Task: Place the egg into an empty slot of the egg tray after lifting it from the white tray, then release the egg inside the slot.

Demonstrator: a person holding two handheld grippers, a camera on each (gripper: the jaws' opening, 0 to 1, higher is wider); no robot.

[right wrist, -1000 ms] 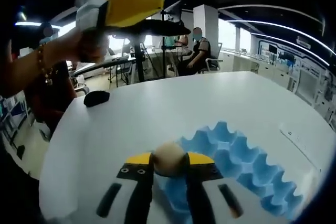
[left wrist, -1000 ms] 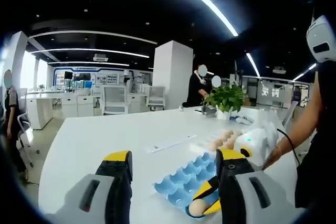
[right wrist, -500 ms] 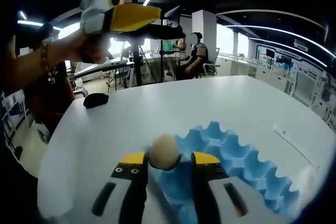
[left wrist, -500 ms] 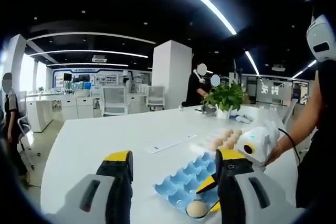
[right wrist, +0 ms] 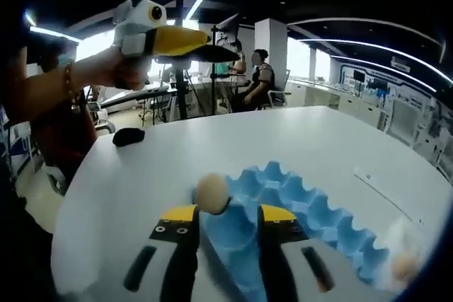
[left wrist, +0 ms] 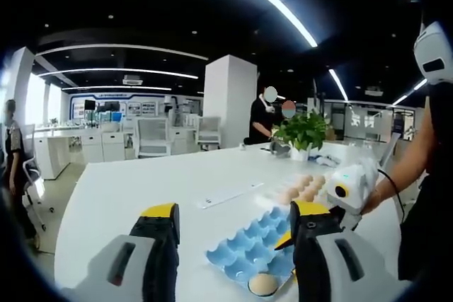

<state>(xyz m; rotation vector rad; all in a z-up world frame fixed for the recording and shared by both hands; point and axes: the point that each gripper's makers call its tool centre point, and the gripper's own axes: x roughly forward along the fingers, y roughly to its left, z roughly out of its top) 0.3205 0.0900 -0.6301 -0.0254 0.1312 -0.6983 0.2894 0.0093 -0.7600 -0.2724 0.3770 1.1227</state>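
Observation:
A blue egg tray (left wrist: 249, 244) lies on the white table in front of my left gripper (left wrist: 233, 211), which hangs open above the table with nothing between its fingers. One tan egg (left wrist: 263, 284) sits in the tray's near corner slot. In the right gripper view the same egg (right wrist: 211, 194) rests in the corner slot of the blue tray (right wrist: 304, 203), just past my right gripper (right wrist: 228, 211), whose jaws stand apart and clear of it. The right gripper's white body (left wrist: 345, 187) shows beside the tray. More eggs (left wrist: 302, 187) lie on the white tray behind.
A potted plant (left wrist: 304, 132) stands at the table's far end, and a white paper strip (left wrist: 230, 194) lies mid-table. A black object (right wrist: 129, 135) rests near the table's edge. The left gripper (right wrist: 212, 47) is held high in a hand. People sit and stand in the background.
My right gripper has opened and drawn back a little from the egg, which now sits low in the tray's corner slot. The left gripper has stayed where it was.

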